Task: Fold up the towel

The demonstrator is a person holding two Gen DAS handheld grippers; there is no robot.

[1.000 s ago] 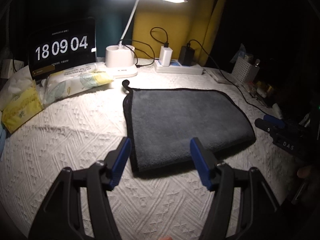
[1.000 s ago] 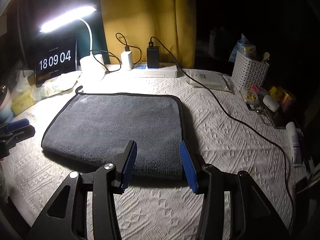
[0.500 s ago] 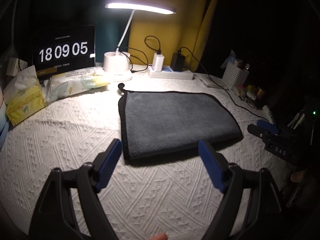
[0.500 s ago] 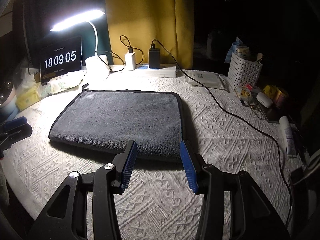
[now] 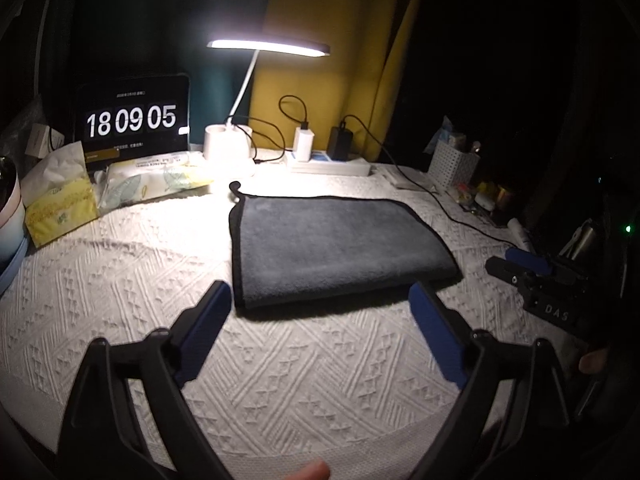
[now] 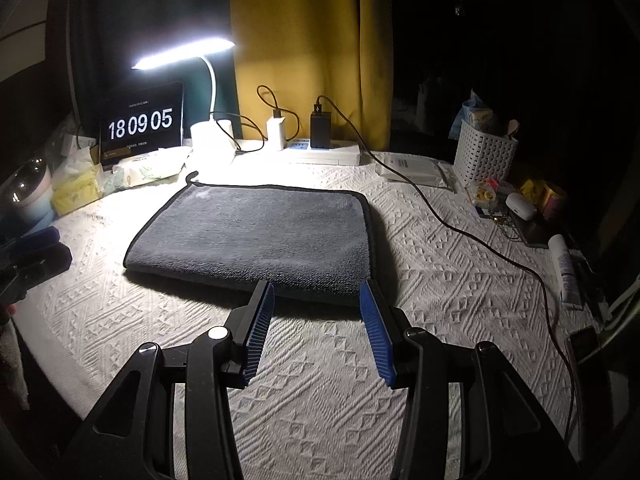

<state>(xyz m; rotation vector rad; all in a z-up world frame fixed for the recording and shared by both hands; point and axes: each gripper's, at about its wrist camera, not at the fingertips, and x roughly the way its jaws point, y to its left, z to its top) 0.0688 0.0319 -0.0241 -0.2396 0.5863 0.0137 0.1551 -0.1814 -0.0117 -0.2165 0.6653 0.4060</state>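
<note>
1. Towel (image 6: 256,236), grey with black trim, lies folded flat mid-table on the white textured tablecloth (image 6: 320,392), hanging loop toward the desk lamp (image 6: 212,136).
2. Left gripper (image 5: 320,320) is spread wide, holding nothing, just off the towel's near edge.
3. Right gripper (image 6: 316,328) is partly open and empty too, near the towel's near right corner.
4. Clock screen (image 6: 141,123) reads 18 09 05.
</note>
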